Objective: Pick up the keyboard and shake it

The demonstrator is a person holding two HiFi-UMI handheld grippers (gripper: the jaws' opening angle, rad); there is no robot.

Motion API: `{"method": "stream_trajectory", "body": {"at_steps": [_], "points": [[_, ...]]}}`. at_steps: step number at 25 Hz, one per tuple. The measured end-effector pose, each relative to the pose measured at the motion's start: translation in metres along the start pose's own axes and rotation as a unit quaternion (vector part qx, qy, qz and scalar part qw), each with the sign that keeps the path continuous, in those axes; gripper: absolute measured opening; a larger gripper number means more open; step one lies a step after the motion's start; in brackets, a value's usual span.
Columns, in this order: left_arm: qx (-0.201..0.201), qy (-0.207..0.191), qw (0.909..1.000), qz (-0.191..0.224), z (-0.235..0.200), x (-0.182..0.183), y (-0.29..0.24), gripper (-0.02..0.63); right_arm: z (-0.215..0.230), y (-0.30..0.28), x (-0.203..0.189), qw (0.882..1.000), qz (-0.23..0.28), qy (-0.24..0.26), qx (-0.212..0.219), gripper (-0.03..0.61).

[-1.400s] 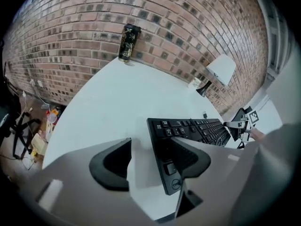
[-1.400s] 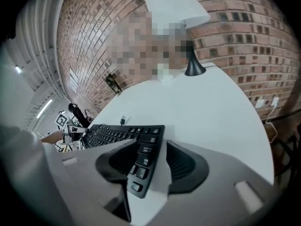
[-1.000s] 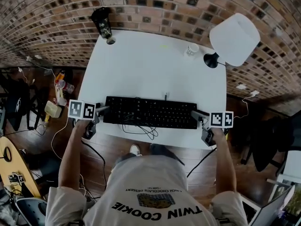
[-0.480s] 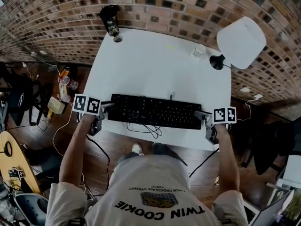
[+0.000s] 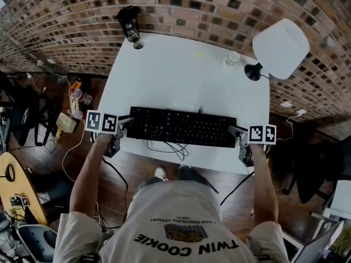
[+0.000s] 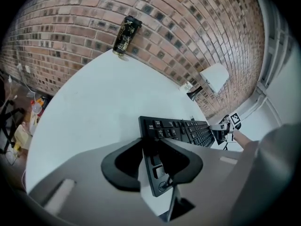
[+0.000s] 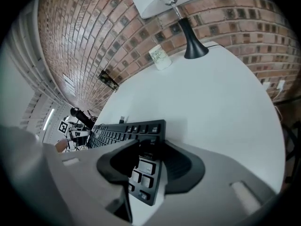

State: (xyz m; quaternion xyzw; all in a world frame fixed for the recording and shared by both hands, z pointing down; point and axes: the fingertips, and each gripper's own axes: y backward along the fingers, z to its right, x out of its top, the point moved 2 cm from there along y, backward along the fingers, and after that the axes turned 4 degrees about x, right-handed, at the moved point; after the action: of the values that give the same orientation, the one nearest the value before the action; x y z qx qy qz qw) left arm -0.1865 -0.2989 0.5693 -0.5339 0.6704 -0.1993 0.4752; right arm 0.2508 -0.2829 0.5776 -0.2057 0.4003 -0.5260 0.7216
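Left claw (image 6: pixel 151 144) is closing, and its pads already look snug on the top and bottom faces of the keyboard (image 5: pixel 184 127) at the left end. Right claw (image 7: pixel 146 149) is closing too, with the right end sitting between its jaws, but it doesn't look pinched yet to me.

The keyboard lies flat along the near edge of the white table (image 5: pixel 181 75), with its cable (image 5: pixel 167 147) looped in front of it and spilling off the edge.

Handling guess: it's a light, stiff plastic slab, so a claw on each short end should carry it fine. The casing is smooth though, so a shake could let it slide out unless both grips are firm and well in from the corners. The loose cable will flop around and could snag on the table edge.

Versus a second ago, both claws were wide open and just off the ends. Now they've slid onto them. The keyboard looks to be in about the same spot, and I can't tell that it's lifted.
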Motion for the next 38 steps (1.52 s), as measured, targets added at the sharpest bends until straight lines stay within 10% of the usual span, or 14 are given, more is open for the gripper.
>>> {"method": "stream_trajectory", "body": {"at_steps": [15, 26, 38], "points": [[0.021, -0.033, 0.9936, 0.106, 0.011, 0.078, -0.010, 0.104, -0.002, 0.015, 0.061, 0.990, 0.109, 0.074, -0.045, 0.156], [0.038, -0.083, 0.9720, 0.216, 0.015, 0.092, 0.007, 0.106, -0.025, 0.030, 0.079, 0.943, 0.245, 0.208, -0.084, 0.158], [0.036, -0.144, 0.9591, 0.241, 0.027, 0.073, 0.024, 0.106, -0.033, 0.045, 0.040, 0.911, 0.284, 0.269, -0.134, 0.158]]}}
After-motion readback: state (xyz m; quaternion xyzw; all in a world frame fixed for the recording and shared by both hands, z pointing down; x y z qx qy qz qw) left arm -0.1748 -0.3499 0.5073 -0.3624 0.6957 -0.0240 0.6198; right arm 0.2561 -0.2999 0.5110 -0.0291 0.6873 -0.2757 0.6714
